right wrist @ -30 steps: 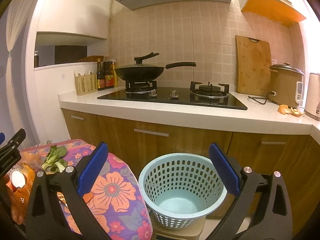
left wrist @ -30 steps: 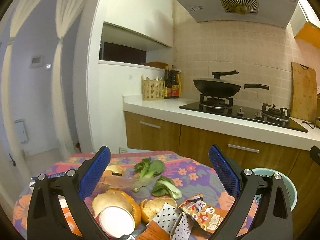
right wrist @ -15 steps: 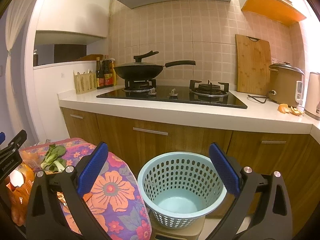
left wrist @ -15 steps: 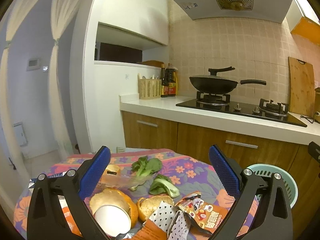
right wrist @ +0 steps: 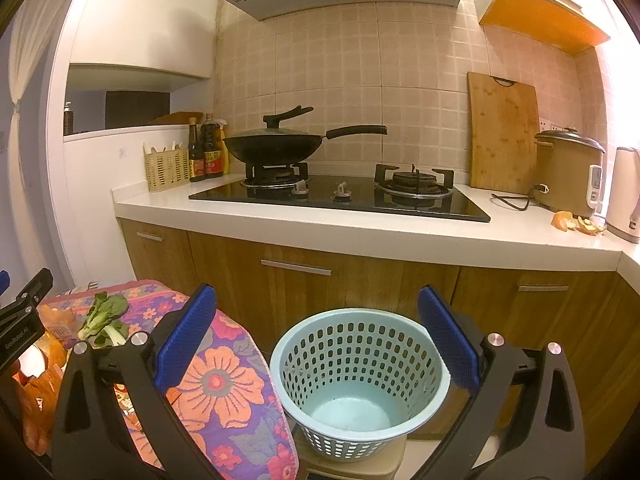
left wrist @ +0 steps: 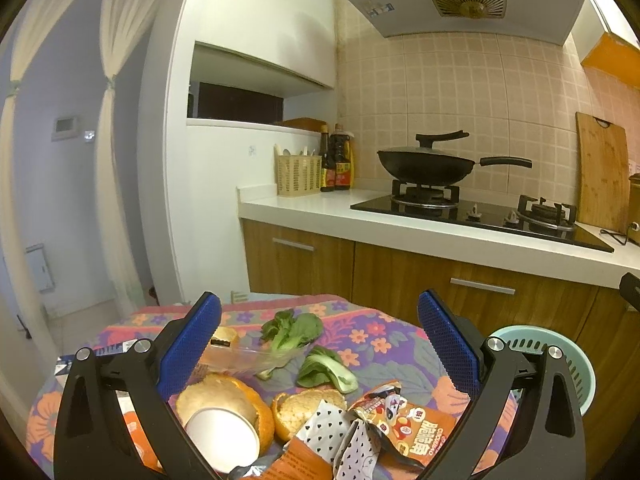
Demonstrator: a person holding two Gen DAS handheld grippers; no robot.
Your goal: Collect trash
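Since a second ago the left gripper (left wrist: 319, 344) has drawn back and risen a little, so the cooker hood and the worktop sit lower in its view and more of the flowered tablecloth (left wrist: 384, 344) shows; the right gripper (right wrist: 318, 336) has barely shifted. Both grippers have their jaws spread wide and hold nothing.

The left gripper hovers over the rubbish on the table. Nearest lie a white paper cup (left wrist: 222, 438) on its side against an orange peel (left wrist: 224, 396), a second peel (left wrist: 298, 408) just to the right, a black-and-white dotted wrapper (left wrist: 332, 428) and an orange snack bag (left wrist: 408, 428). Farther off lie two pieces of green bok choy (left wrist: 294, 330) and a clear plastic wrapper (left wrist: 244, 360).

The right gripper is over the pale blue basket (right wrist: 360, 376), which stands on the floor to the right of the table, in front of the wooden cupboards. The basket looks empty. On the far worktop, more orange peel (right wrist: 576, 222) lies beside the rice cooker (right wrist: 568, 172).
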